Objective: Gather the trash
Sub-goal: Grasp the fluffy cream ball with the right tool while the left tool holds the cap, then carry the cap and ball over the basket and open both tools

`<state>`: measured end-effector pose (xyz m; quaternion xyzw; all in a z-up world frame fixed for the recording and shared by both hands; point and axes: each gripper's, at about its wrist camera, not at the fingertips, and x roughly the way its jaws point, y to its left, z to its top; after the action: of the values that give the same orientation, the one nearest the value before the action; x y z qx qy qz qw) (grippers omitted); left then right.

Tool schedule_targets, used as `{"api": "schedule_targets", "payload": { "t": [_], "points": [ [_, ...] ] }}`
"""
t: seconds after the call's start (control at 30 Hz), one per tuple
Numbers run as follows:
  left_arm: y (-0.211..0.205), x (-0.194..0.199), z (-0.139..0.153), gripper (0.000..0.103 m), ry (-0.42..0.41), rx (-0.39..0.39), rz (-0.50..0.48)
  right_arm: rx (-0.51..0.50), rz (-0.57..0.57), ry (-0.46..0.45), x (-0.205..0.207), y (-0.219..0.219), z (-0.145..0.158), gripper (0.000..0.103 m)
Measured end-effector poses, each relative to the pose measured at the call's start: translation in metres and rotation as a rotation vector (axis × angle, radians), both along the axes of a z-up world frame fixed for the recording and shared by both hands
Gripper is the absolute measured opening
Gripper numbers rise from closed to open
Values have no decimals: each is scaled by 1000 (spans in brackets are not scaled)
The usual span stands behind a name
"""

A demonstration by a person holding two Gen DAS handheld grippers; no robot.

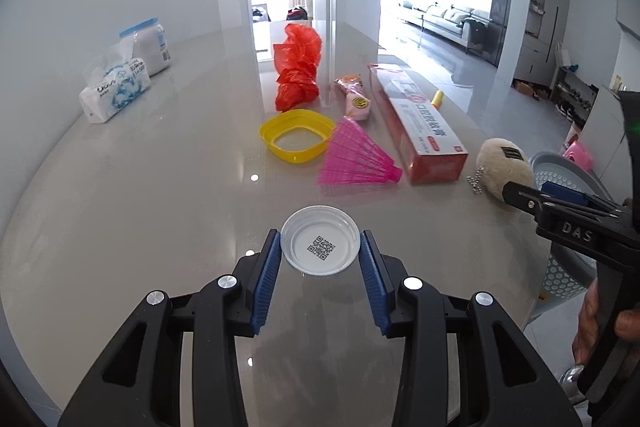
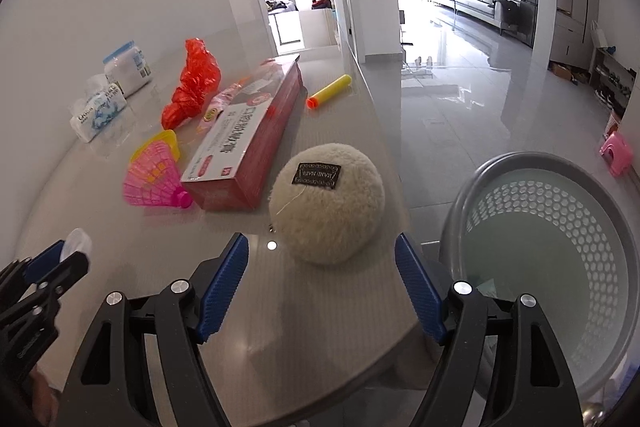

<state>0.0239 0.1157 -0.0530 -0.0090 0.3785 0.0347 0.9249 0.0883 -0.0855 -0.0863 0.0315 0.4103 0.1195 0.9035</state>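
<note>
In the left wrist view my left gripper [image 1: 320,245] has its blue pads against both sides of a white plastic lid [image 1: 320,240] with a QR code, at the table surface. In the right wrist view my right gripper [image 2: 322,247] is open, its pads either side of a cream fluffy pompom [image 2: 326,203] near the table's right edge, not touching it. The grey perforated trash basket [image 2: 560,227] stands on the floor just right of the table. The right gripper [image 1: 520,197] also shows in the left wrist view, and the left gripper [image 2: 68,257] with the lid [image 2: 78,241] in the right wrist view.
On the grey table [image 1: 160,207] lie a pink shuttlecock [image 1: 356,159], yellow ring lid [image 1: 298,141], red plastic bag [image 1: 298,67], long red box [image 1: 420,123], pink wrapper [image 1: 356,97], yellow foam dart [image 2: 330,91], tissue pack [image 1: 116,89] and white jar [image 1: 150,45].
</note>
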Motion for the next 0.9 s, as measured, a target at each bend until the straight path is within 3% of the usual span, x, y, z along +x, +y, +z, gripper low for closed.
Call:
{"api": "schedule_targets", "payload": {
  "t": [0.37,0.6,0.9],
  "points": [
    [18,1,-5,39,22,-26,27,-44,-7,30,27,9,-13,72],
    [16,-1,-4,39,20,-30,22,-75,24,9,29,20,-11,56],
    [6,-5,2,39,10,-22,2,-18,4,-22,10,8,0,54]
  ]
}}
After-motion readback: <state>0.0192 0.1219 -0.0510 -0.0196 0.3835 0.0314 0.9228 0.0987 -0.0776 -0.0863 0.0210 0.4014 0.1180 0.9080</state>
